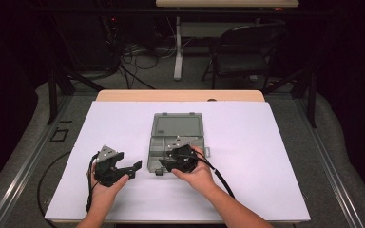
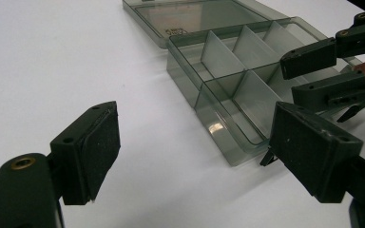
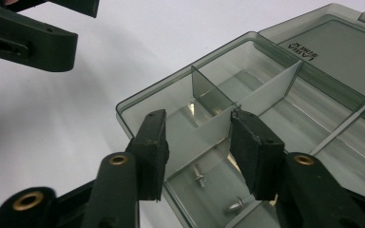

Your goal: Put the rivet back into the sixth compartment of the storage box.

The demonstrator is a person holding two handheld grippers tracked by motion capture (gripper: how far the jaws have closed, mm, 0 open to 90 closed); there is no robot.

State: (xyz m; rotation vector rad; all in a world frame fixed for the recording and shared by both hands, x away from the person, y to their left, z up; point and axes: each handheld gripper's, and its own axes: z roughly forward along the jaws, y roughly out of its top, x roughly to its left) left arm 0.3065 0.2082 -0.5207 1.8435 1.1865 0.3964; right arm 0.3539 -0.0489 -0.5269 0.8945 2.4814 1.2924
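Right tool (image 3: 197, 142) hangs open over the organizer box (image 3: 285, 118) with screws (image 3: 199, 179) below; left tool (image 2: 195, 147) is open too. Clipping a divider (image 3: 209, 95) could shove the box across the tabletop (image 1: 114, 128).

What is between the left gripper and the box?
Bare white table: in the left gripper view nothing lies between the left gripper and the box.
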